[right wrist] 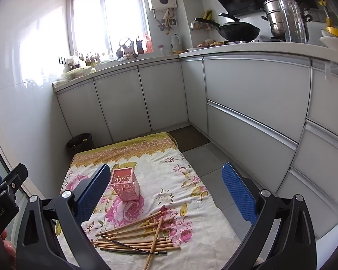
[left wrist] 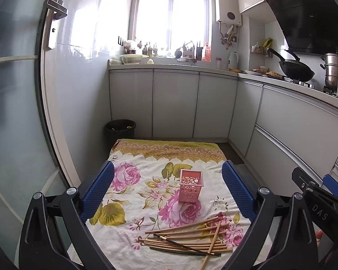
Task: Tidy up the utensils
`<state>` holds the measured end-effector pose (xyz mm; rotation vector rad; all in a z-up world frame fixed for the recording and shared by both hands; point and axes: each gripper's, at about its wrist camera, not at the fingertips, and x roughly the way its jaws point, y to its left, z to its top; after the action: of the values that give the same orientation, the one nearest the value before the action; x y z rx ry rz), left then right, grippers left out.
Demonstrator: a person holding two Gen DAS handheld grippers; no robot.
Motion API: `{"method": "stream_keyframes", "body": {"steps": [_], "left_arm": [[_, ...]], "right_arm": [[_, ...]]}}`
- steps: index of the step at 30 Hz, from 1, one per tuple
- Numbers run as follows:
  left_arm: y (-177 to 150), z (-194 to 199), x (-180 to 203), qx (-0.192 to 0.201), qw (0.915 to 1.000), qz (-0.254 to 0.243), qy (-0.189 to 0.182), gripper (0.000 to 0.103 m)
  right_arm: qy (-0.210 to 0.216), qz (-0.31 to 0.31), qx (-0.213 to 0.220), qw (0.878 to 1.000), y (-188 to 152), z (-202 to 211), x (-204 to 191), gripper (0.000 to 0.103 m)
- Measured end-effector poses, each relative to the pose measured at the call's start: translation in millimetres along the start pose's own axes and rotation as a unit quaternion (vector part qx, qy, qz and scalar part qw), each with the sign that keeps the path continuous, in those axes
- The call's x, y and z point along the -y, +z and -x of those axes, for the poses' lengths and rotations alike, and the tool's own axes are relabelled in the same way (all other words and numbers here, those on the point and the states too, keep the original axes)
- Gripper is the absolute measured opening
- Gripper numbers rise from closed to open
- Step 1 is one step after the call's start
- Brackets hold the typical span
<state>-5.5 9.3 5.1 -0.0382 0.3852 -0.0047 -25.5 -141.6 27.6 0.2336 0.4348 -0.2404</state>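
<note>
Only the left wrist view shows the door handle (left wrist: 56,11) on the glass door at far left; only the right wrist view shows the bare floor tiles (right wrist: 214,168) right of the floral cloth (right wrist: 191,231) and the white bowls (right wrist: 333,40) at the counter's end.

The left gripper (left wrist: 167,187) stands spread wide, nothing between its blue pads, hanging above the cloth and touching nothing. The right gripper (right wrist: 166,190) is likewise spread wide and empty.

The pink perforated holder (left wrist: 190,187) stands upright mid-cloth. Nearer the cameras, apart from it, lies a loose crossed pile of chopsticks (left wrist: 187,238), mostly bamboo with two dark ones.

One chopstick runs off the bottom edge in both views. Whether anything sits inside the holder is hard to make out. The windowsill clutter is washed out by glare.
</note>
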Motion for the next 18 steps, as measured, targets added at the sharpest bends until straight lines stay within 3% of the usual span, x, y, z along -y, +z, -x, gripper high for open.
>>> {"method": "stream_keyframes", "body": {"steps": [18], "left_arm": [[-1.3,-0.6,-0.2,-0.001,1.0000,-0.002,0.000,0.093]], "right_arm": [[0.005,-0.002,-0.005,1.000,-2.6,0.2,0.2,0.096]]}}
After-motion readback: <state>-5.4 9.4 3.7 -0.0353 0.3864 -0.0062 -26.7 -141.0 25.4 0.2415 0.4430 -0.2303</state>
